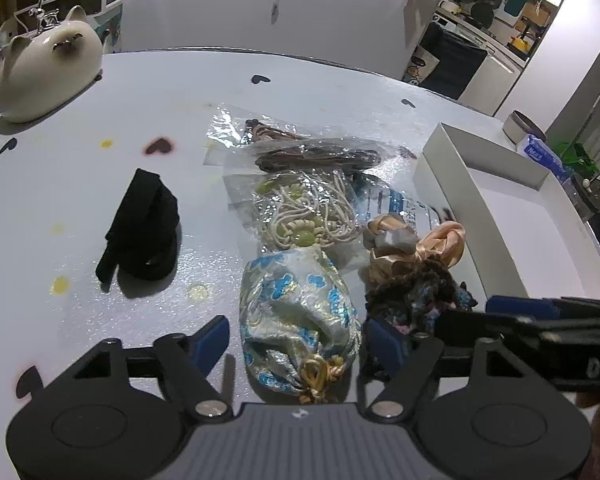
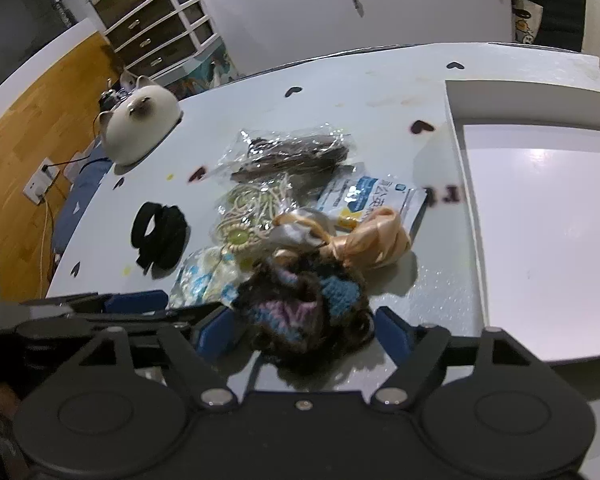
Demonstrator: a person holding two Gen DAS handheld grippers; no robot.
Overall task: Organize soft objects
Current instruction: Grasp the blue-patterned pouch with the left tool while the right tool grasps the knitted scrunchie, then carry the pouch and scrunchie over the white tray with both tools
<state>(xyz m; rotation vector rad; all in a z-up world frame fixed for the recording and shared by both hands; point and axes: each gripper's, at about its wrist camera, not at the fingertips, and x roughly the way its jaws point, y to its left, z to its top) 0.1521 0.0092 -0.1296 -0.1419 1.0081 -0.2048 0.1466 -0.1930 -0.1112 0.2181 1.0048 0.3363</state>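
A silver-and-blue brocade pouch (image 1: 298, 320) lies on the table between the open fingers of my left gripper (image 1: 298, 340), apart from both pads. A dark crocheted scrunchie with blue and pink patches (image 2: 300, 304) lies between the open fingers of my right gripper (image 2: 306, 330); it also shows in the left wrist view (image 1: 416, 294). Behind it lies a peach satin scrunchie (image 2: 364, 242). A black headband (image 1: 142, 228) lies to the left. Bagged cream beads (image 1: 304, 212) and a bagged brown cord (image 1: 312, 152) lie further back.
An open white box (image 2: 540, 208) stands on the right of the table. A ceramic cat figure (image 1: 46, 72) stands at the far left. A blue-printed packet (image 2: 374, 200) lies under the scrunchies. The table edge runs behind the objects.
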